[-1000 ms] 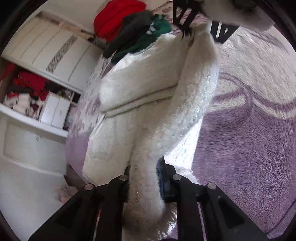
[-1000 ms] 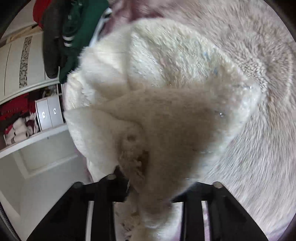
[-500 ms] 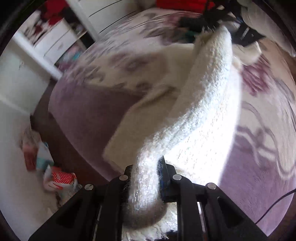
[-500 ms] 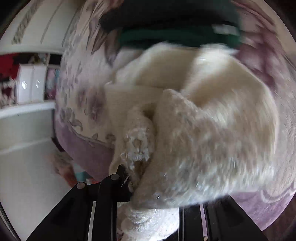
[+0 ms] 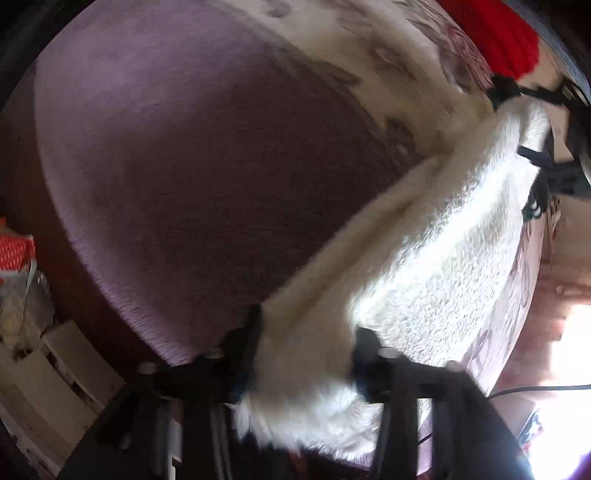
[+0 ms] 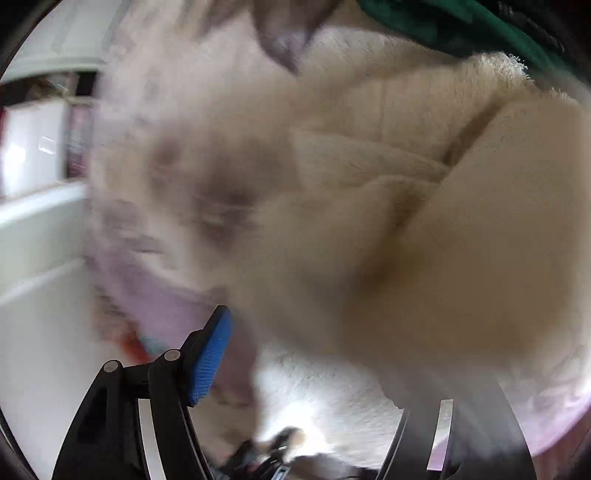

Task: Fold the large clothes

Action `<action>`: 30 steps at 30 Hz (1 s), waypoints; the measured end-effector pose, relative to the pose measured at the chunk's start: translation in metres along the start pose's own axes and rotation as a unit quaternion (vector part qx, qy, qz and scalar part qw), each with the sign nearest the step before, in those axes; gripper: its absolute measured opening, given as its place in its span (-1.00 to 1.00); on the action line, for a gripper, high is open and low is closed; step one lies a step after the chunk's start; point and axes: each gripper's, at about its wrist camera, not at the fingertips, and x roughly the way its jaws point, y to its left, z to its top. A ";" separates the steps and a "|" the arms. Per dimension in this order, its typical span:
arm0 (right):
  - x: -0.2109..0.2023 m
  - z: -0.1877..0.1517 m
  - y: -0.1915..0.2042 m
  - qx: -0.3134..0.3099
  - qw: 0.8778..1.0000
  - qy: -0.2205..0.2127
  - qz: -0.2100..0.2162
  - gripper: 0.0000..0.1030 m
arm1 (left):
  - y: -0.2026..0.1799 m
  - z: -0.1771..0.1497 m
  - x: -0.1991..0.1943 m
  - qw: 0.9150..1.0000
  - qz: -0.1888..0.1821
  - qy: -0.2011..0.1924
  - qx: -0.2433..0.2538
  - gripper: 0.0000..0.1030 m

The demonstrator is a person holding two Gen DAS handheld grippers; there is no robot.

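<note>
Both my claws are opening right now, left claw (image 5: 306, 350) with the fluffy white garment (image 5: 436, 236) between its fingers over the purple bed (image 5: 192, 155), right claw (image 6: 314, 354) loose around it too.

We see the fluffy garment (image 5: 424, 258) lying on the bed cover (image 5: 192, 155). In the left view it runs from the bottom middle up to the top right. Its near end sits between the two fingers of the left gripper (image 5: 306, 347), whose jaws are opening. Its far end reaches the right gripper (image 5: 532, 122) at the top right. A knitted pile (image 5: 502, 33) lies behind that, at the far edge of the bed. Boxes (image 5: 62, 365) sit on the floor to the left of the bed.

In the right view we see the folded garment (image 6: 424, 221) fill the middle and right. Another piece of clothing (image 6: 443, 22) lies behind it at the top. Shelves (image 6: 37, 147) stand to the left.
</note>
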 end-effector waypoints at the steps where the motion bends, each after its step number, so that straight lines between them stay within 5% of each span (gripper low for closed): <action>1: -0.008 0.001 -0.001 0.000 1.000 -0.007 0.014 0.43 | 0.009 0.000 -0.006 1.000 0.001 -0.001 -0.013 -0.09; 5: -0.023 0.023 -0.010 -0.009 0.998 -0.054 0.023 0.43 | 0.025 -0.002 -0.014 0.999 -0.004 0.007 -0.034 -0.09; 9: 0.010 0.059 -0.031 -0.003 1.000 -0.023 0.020 0.43 | 0.011 0.001 -0.024 1.000 0.019 0.003 -0.019 -0.12; 12: -0.002 0.057 -0.040 0.004 0.997 -0.033 0.075 0.43 | -0.001 0.003 -0.037 0.999 0.037 -0.015 0.016 -0.14; 14: -0.024 0.037 -0.050 -0.015 0.995 -0.043 0.084 0.43 | -0.005 0.002 -0.047 0.999 0.037 -0.024 0.015 -0.14; 17: -0.049 -0.018 -0.082 -0.040 0.997 -0.057 0.020 0.44 | -0.001 0.001 -0.049 0.999 0.033 -0.020 -0.004 -0.14; 21: -0.028 -0.112 -0.155 -0.002 0.999 0.000 -0.054 0.44 | -0.006 0.004 -0.018 0.999 0.052 0.011 -0.003 -0.15; 25: 0.037 -0.192 -0.212 0.072 0.993 0.093 -0.009 0.44 | -0.004 -0.001 0.003 0.997 0.078 0.004 -0.011 -0.16; 28: 0.089 -0.238 -0.235 0.119 0.983 0.135 0.023 0.43 | 0.001 -0.005 0.000 0.997 0.064 -0.019 -0.041 -0.60; 29: 0.095 -0.247 -0.236 0.126 0.984 0.125 0.029 0.11 | 0.005 -0.008 -0.004 0.997 0.055 -0.024 -0.050 -0.81; 30: 0.099 -0.255 -0.235 0.133 0.984 0.115 0.036 -0.55 | 0.010 -0.010 -0.008 0.997 0.032 -0.027 -0.066 -0.85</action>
